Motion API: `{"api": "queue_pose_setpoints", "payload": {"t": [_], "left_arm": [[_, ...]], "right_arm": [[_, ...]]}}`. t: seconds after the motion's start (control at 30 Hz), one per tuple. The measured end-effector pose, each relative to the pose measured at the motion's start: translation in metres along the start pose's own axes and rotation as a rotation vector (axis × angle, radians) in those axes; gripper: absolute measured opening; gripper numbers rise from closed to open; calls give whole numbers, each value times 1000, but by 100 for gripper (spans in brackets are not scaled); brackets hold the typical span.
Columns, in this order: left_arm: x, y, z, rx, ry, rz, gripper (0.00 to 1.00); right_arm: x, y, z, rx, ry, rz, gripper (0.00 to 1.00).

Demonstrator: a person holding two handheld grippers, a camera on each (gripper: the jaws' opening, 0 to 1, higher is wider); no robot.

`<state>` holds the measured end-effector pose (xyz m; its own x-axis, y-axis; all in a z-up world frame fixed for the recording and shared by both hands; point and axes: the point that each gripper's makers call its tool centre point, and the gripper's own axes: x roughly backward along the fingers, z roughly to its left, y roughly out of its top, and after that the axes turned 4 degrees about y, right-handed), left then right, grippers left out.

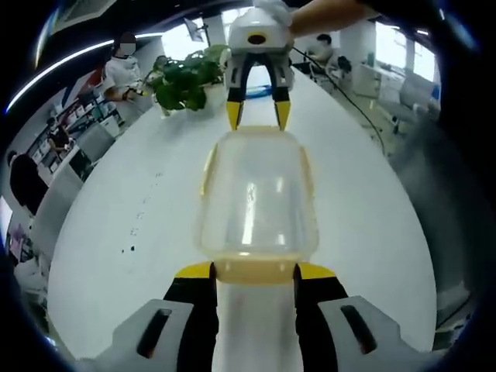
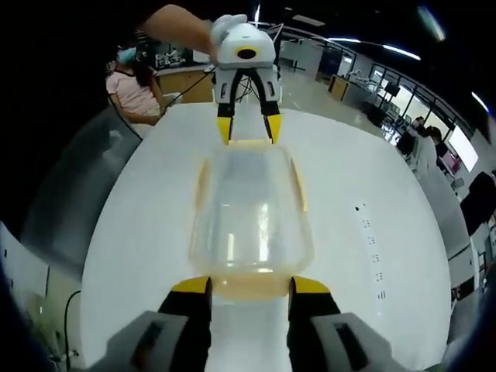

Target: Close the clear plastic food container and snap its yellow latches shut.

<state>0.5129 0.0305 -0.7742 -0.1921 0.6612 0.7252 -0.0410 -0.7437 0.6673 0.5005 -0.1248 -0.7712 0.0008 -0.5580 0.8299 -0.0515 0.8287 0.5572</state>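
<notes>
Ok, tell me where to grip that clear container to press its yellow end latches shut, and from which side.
Take the clear plastic food container at its two short ends, on the yellow latches, one gripper coming in from each end along its long axis. The left gripper and right gripper already straddle opposite ends, jaws open. The rounded lid offers no flat hold, while the end flaps are narrow enough to fit between the jaws.

I'm looking into an open-plan office or lab workspace.

I'm working over a big white oval table (image 1: pixel 116 209) with a potted green plant (image 1: pixel 184 80) sitting at its far end. In the left gripper view, people (image 1: pixel 122 66) are sitting and standing at rows of desks (image 1: pixel 77 139) under strip ceiling lights (image 1: pixel 54 66). In the right gripper view, a seated person (image 2: pixel 133 87) is facing away near more workstations (image 2: pixel 353 81), and windows (image 2: pixel 463 147) are glowing along one side.
</notes>
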Motion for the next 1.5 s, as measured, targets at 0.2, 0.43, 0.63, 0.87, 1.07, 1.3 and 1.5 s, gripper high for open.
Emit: {"api": "queue_pose_setpoints", "payload": {"t": [0.2,0.43,0.63,0.87,1.07,1.3,1.5], "left_arm": [[-8,2,0,-2,-4,19,35],[-18,1,-2,10,-3,27,35],[-30,-5,-8,21,-9,40,35],[-39,-15,-16,31,-12,60,35],[-40,-16,-16,40,-16,55,35],[-44,-15,-21,52,-33,47,35],[-44,-16,-25,54,-55,50,36]], "right_arm": [[2,-6,0,-3,6,-1,35],[-2,-16,-1,-5,11,9,35],[-14,-30,3,-5,26,23,35],[-19,-32,8,7,27,27,35],[-24,-37,6,16,27,39,35],[-29,-46,10,8,47,70,36],[-30,-46,15,-11,67,65,36]]}}
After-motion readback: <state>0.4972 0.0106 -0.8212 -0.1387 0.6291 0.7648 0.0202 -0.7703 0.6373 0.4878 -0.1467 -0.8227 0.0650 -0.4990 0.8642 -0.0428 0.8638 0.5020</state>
